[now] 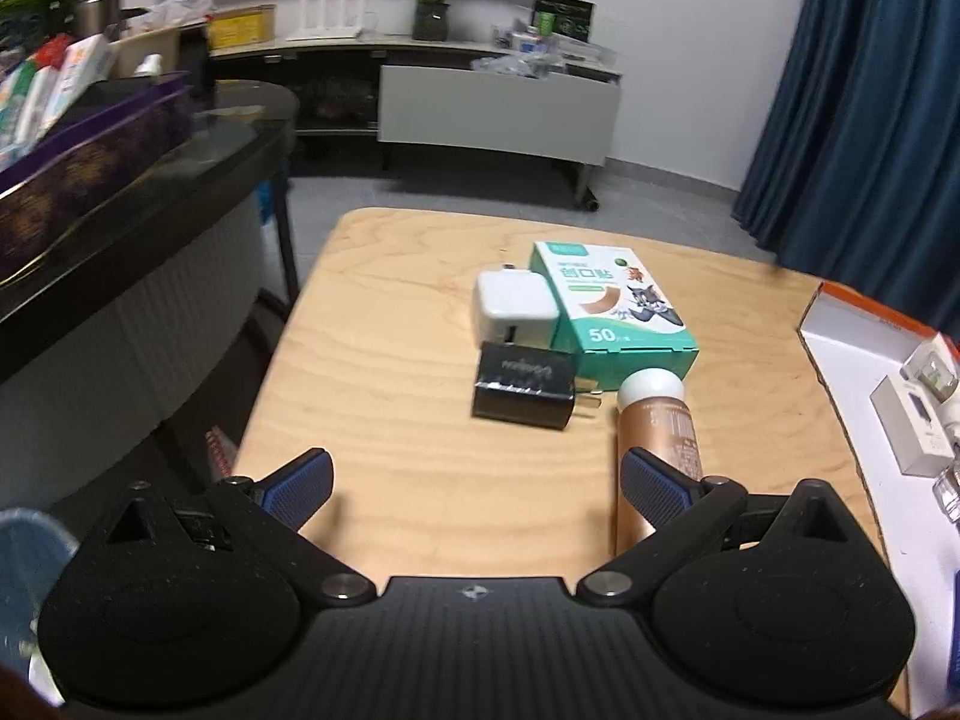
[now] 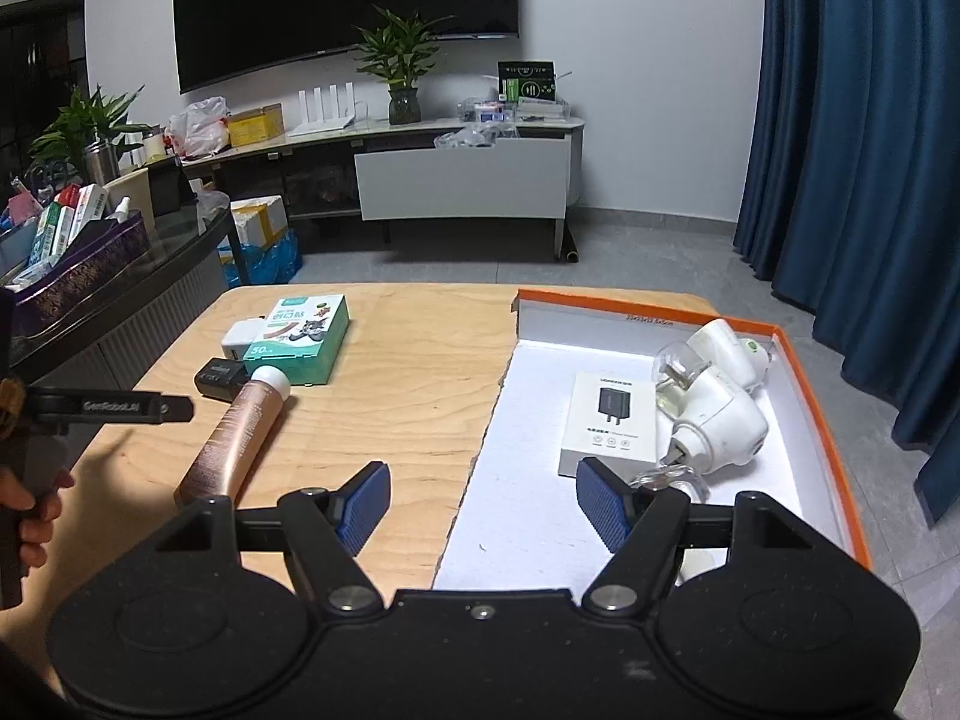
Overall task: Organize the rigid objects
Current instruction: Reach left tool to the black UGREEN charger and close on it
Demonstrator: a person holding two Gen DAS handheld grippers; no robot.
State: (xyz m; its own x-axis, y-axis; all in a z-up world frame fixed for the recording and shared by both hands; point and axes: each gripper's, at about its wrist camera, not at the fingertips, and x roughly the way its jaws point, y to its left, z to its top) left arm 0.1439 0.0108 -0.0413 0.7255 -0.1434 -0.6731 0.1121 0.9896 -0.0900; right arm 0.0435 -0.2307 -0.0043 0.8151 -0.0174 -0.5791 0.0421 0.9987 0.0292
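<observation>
Apparently reaching for the leftover items, the left gripper [image 1: 474,489] stood wide and empty low in frame, so it needed to centre on the black charger [image 1: 521,387] mid-frame on the table [image 1: 384,312], clear of the bronze bottle [image 1: 657,438].

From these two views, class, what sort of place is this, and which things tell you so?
Probably a home living room: a large wall-mounted television above a long low media cabinet, potted plants and full-length blue curtains. The work happens on a small wooden table.
</observation>
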